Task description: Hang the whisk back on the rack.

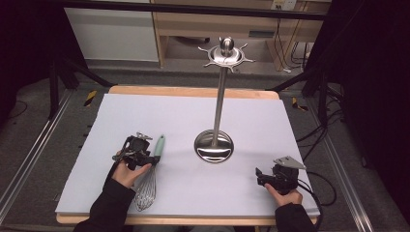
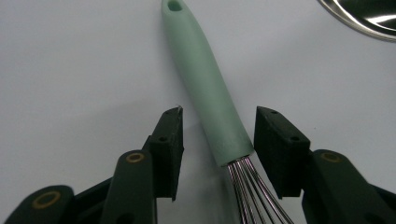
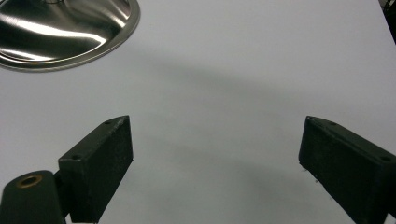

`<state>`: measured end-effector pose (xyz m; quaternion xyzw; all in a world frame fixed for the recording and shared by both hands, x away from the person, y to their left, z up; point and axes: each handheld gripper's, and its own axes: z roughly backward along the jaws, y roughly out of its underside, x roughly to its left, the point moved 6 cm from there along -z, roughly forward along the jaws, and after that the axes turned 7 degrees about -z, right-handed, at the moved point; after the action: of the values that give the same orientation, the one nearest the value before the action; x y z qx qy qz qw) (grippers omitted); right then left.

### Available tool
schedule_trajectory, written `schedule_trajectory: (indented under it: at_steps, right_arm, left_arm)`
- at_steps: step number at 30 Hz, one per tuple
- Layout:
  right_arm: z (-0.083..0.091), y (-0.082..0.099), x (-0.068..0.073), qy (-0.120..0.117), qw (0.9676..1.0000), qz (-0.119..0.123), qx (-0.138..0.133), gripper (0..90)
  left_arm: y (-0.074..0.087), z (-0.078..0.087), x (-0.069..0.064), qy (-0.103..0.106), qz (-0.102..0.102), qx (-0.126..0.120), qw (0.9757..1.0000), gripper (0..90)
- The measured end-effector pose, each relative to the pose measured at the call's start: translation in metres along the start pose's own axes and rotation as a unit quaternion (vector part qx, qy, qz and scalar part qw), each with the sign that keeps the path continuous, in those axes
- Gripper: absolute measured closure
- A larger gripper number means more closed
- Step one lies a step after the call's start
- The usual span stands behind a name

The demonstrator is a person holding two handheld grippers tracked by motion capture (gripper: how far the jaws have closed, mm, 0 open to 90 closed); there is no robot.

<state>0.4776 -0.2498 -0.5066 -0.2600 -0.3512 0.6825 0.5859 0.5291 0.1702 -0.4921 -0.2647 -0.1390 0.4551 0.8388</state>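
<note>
The plain pale lavender-white sheet [image 1: 145, 116] covering the light wooden table [image 1: 193, 91] carries a whisk with a mint-green handle [image 2: 205, 88] and silvery wires [image 1: 146, 188]. The polished steel utensil stand [image 1: 214, 145] gleams silver. Both gripper bodies are black.

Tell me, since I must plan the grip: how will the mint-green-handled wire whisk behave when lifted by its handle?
The mint-green-handled wire whisk looks stiff, so it probably won't droop. Its smooth, tapered handle may slip between the open left gripper jaws. Held beside the wires, it could tilt toward the wire head.
</note>
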Motion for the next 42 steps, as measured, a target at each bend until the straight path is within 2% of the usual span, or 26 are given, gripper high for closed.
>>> schedule_trajectory:
  at_steps: [5,13,17,21,22,25,26,28,31,38,42]
  right_arm:
    - [0.0,0.0,0.0,0.0,1.0,0.001,0.0,10.3]
    - [0.0,0.0,0.0,-0.001,1.0,0.0,0.001,10.3]
    - [0.0,0.0,0.0,-0.001,1.0,0.002,0.0,10.3]
    - [-0.001,0.0,0.0,-0.001,1.0,0.002,0.002,10.3]
    - [-0.001,0.0,0.0,-0.001,1.0,0.003,0.002,10.3]
    - [-0.001,0.0,0.0,-0.002,1.0,0.002,0.002,10.3]
    - [-0.001,0.001,0.0,-0.002,1.0,0.002,0.004,10.3]
    - [-0.001,0.001,0.0,-0.002,1.0,0.002,0.004,10.3]
    - [-0.001,0.0,0.0,-0.003,1.0,0.002,0.003,10.3]
    - [-0.001,0.0,0.0,-0.002,1.0,0.004,0.004,10.3]
    - [-0.001,0.0,0.0,-0.004,1.0,0.002,0.004,10.3]
  left_arm:
    - [0.002,-0.004,-0.003,0.013,0.006,0.015,0.9998,57.6]
    - [0.003,-0.01,-0.006,0.014,0.01,0.025,0.9995,61.0]
    - [0.003,-0.008,-0.011,0.033,-0.002,0.031,0.999,63.0]
    - [0.003,-0.008,-0.013,0.036,-0.013,0.035,0.9986,63.4]
    - [0.003,-0.008,-0.014,0.034,-0.02,0.039,0.9985,63.3]
    - [0.002,-0.009,-0.015,0.035,-0.026,0.041,0.9982,62.4]
    - [0.003,-0.01,-0.015,0.031,-0.039,0.048,0.9976,60.1]
    - [0.003,-0.011,-0.016,0.032,-0.045,0.053,0.9971,52.3]
    - [0.002,-0.009,-0.016,0.03,-0.045,0.053,0.9971,48.2]
    - [-0.011,0.008,-0.017,0.021,-0.043,0.053,0.9974,47.1]
    - [-0.017,0.011,-0.018,0.013,-0.042,0.062,0.9971,47.3]
